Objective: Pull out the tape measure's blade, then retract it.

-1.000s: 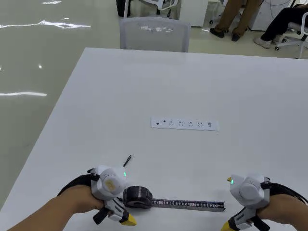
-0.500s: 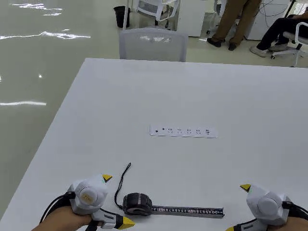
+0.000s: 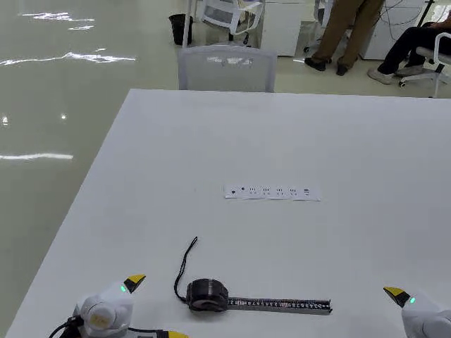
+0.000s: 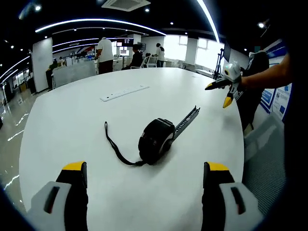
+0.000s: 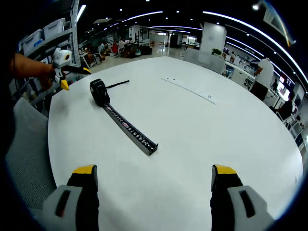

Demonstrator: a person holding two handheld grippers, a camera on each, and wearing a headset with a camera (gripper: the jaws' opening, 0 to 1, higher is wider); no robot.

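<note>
Now the tape measure (image 3: 206, 294) lies on the white table (image 3: 211, 141), near the edge where the person stands. It is a round black case. Its blade (image 3: 282, 305) is pulled out and lies flat on the table. The blade is dark with little marks along it, and it points away from the case toward the right gripper's side. A thin black cord (image 3: 184, 264) is tied to the case and curls away across the table, toward the far side.

Nothing is touching the tape measure. It sits between the two grippers, and both are well apart from it.

The left gripper (image 4: 145, 166) is held near the table's edge, beside the case end. Its jaws are spread wide and hold nothing. In the left gripper view the black case sits on the table out in front of the two yellow tips.

The right gripper (image 5: 154, 169) is on the other side, past the end of the blade. Its jaws are spread wide too, with nothing in them. In the right gripper view the blade's end is closer than the case, and the tape runs away across the table toward the left gripper.

Farther out, in the middle of the table, lies a long white power strip (image 3: 272, 191). A gray chair (image 3: 227, 67) stands at the far end of the table. Behind it there is a shiny floor (image 3: 63, 84), a small black bin (image 3: 177, 15), and the legs of people (image 3: 347, 32) standing and sitting.
</note>
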